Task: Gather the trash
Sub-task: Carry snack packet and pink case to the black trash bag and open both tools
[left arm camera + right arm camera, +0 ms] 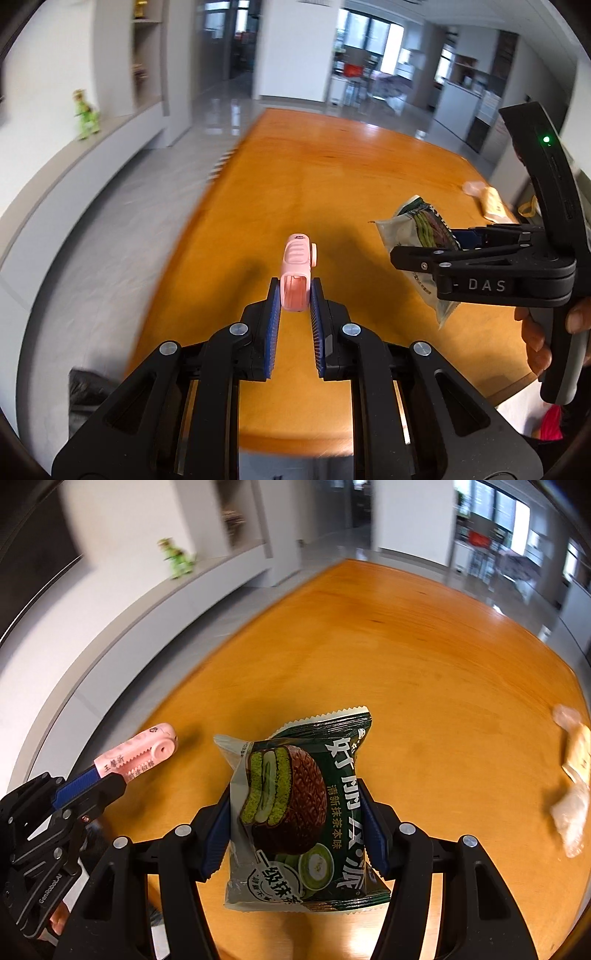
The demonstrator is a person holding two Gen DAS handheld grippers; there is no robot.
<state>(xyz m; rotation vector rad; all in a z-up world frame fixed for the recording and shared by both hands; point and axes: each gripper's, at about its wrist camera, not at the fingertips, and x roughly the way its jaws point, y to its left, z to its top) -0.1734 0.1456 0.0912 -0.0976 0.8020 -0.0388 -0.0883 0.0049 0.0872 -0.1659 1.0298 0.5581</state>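
My left gripper (294,286) is shut on a small pink plastic tool (296,271) and holds it above the orange wooden table (314,177). The pink tool also shows in the right wrist view (138,755), in the left gripper (98,779) at the left edge. My right gripper (295,797) is shut on a dark green matcha cake wrapper (299,812), held above the table (424,646). In the left wrist view the right gripper (402,256) holds the wrapper (421,236) to the right of the pink tool.
Clear and beige wrappers (574,775) lie near the table's right edge, also in the left wrist view (487,199). A long grey ledge with a green toy (85,114) runs along the left wall. Shiny floor lies beyond the table.
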